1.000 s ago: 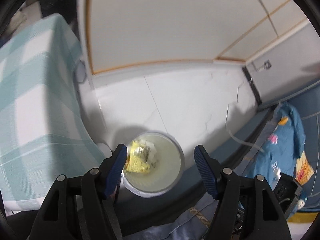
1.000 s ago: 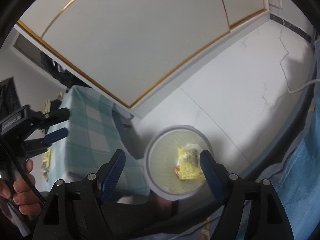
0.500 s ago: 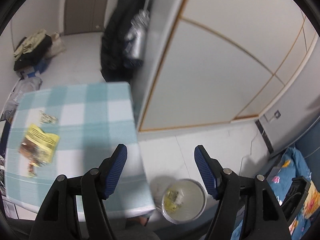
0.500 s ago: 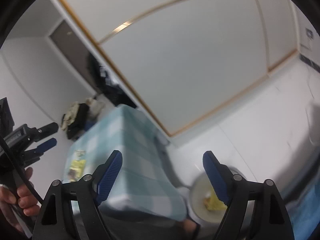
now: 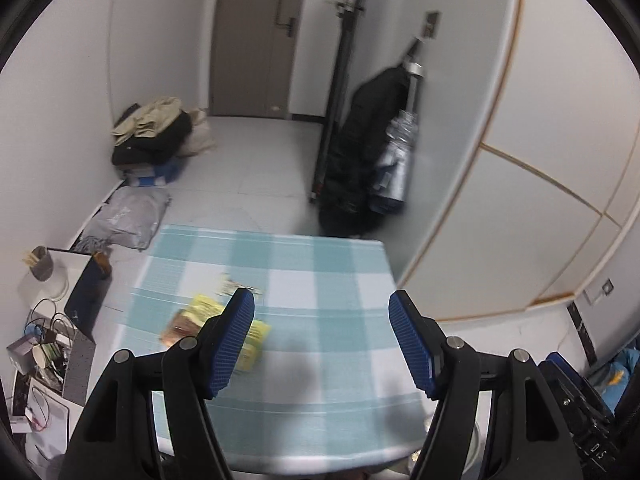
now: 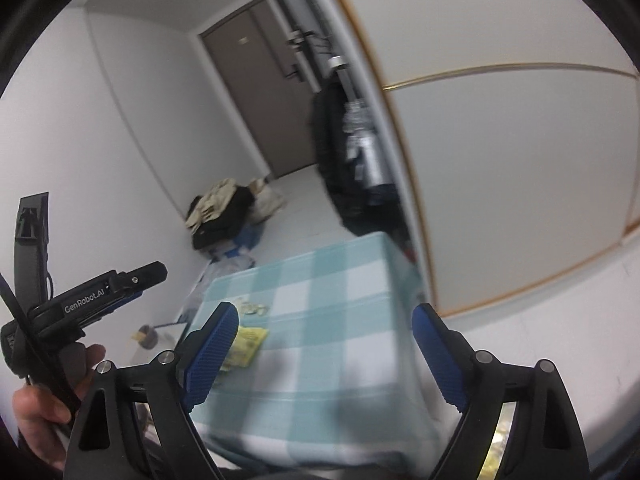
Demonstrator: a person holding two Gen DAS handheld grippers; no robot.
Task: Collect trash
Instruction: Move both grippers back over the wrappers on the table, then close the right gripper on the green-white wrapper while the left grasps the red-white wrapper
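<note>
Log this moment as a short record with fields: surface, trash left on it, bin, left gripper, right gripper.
surface: table with teal checked cloth
trash left: yellow wrapper lying flat on the cloth; small pale scrap just beyond it
bin: only a sliver of the rim shows by the table's near right corner; contents hidden
left gripper: open, nothing between the pads, above the table
right gripper: open, jaws have just been opening, nothing between them
</note>
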